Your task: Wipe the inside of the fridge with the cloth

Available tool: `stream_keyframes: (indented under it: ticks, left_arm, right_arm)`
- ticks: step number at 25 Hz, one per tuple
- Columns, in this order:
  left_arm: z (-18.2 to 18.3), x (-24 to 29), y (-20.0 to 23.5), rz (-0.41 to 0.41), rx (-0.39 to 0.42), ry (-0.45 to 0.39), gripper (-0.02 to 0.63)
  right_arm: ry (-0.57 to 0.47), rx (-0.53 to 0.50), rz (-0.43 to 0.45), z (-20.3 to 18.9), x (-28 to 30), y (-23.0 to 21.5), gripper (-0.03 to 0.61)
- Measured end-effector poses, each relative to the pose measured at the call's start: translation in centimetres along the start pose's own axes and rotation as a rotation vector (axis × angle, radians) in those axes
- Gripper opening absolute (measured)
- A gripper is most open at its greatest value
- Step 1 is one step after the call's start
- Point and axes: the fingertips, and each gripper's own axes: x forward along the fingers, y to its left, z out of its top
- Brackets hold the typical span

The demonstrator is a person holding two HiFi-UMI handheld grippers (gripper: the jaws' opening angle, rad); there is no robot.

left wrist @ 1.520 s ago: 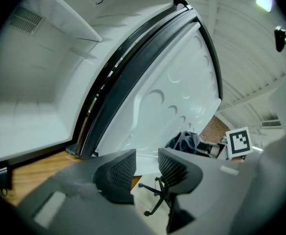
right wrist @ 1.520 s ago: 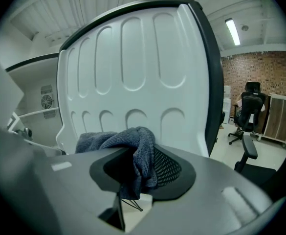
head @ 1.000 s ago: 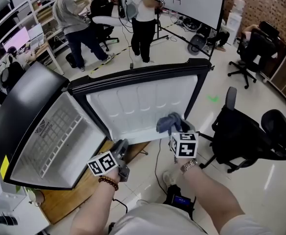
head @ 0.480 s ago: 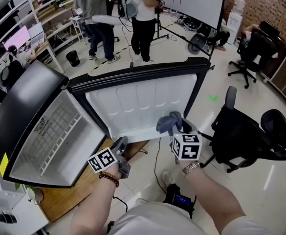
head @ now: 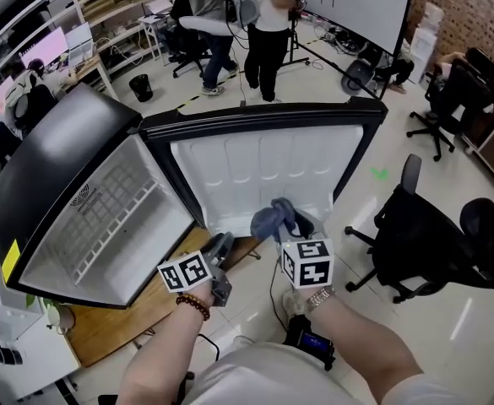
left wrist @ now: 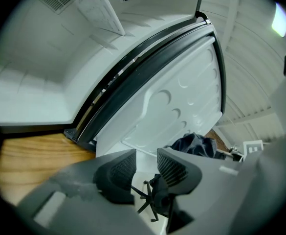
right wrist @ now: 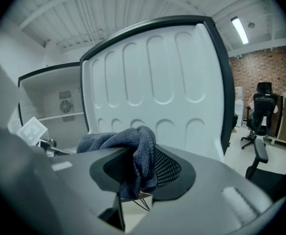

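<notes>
A dark blue cloth (right wrist: 133, 143) is clamped between the jaws of the right gripper (right wrist: 142, 166). It is bunched over the pads, with a fold hanging just below them. In the head view the cloth (head: 272, 219) is seen at the lower middle of the frame, held in front of the bottom edge of the open fridge door (head: 263, 167). Whether it touches the white moulded panel cannot be told. The left gripper (left wrist: 146, 163) is held with its jaws apart and nothing is gripped between them. In the head view it (head: 221, 247) is seen just left of the cloth, below the corner where the door meets the fridge (head: 103, 226). The fridge's white interior is seen at the left of the frame, above a wooden board (head: 133, 319). A black office chair (head: 432, 243) is seen at the right.
</notes>
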Motion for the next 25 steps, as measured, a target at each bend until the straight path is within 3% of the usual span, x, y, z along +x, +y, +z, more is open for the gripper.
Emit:
stream_keyframes:
  ticks: [6, 11, 25]
  left_arm:
    - [-0.3, -3.2, 0.9, 0.025, 0.063, 0.007, 0.139]
    - [-0.5, -5.9, 2.6, 0.060, 0.077, -0.001, 0.141]
    - [-0.7, -8.1, 4.0, 0.077, 0.098, -0.002, 0.144]
  right_arm:
    - [0.011, -0.060, 0.147, -0.3, 2.4, 7.3, 0.120]
    - [0.013, -0.098, 0.215, -0.5, 4.6, 11.0, 0.120]
    - [0.094, -0.135, 0.183, -3.6, 7.5, 12.1, 0.120]
